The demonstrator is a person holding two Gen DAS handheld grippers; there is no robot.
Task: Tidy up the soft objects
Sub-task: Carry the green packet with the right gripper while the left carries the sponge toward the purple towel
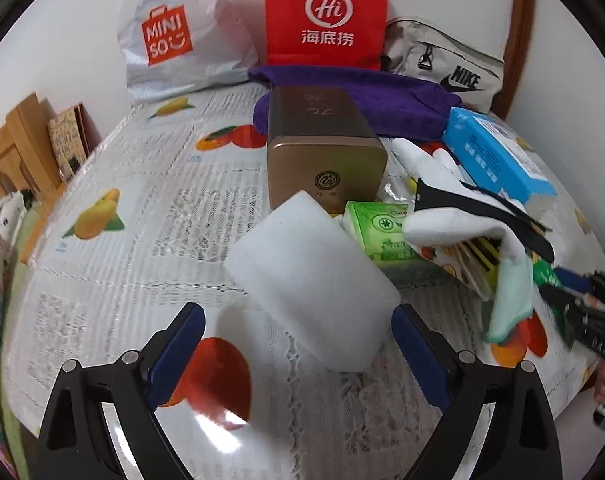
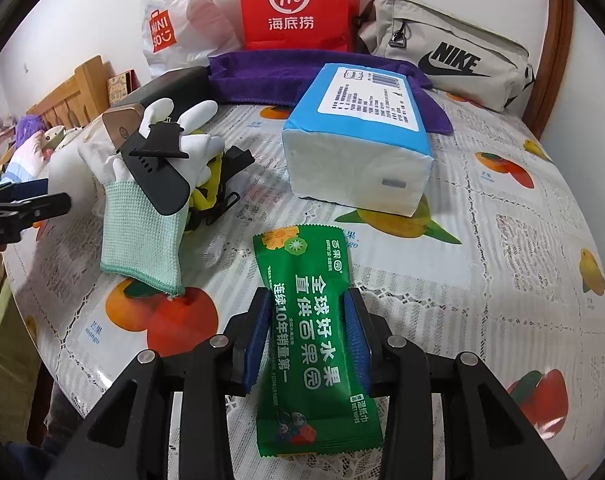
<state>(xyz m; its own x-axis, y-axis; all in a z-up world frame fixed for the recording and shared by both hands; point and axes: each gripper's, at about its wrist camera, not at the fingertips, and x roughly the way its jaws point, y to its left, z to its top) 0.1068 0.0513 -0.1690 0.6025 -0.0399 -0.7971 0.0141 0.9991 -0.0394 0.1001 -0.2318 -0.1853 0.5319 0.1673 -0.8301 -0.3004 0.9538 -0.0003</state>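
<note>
Soft white foam block [image 1: 314,280], rounded and matte, resting tilted on glossy fruit-print tabletop [image 1: 142,208] between wide-spread, released left gripper [image 1: 298,316] jaws. Crinkly green wet-wipe packet [image 2: 310,332] lying flat nearer right, pinched between right gripper [image 2: 308,320] jaws.

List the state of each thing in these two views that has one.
Left tongs: open around the white sponge block, pads clear.
Right tongs: shut on the green wet-wipes packet.
White glove: draped over clutter, cuff hanging.
Gold tin: closed.
Tissue pack: sealed.
</note>
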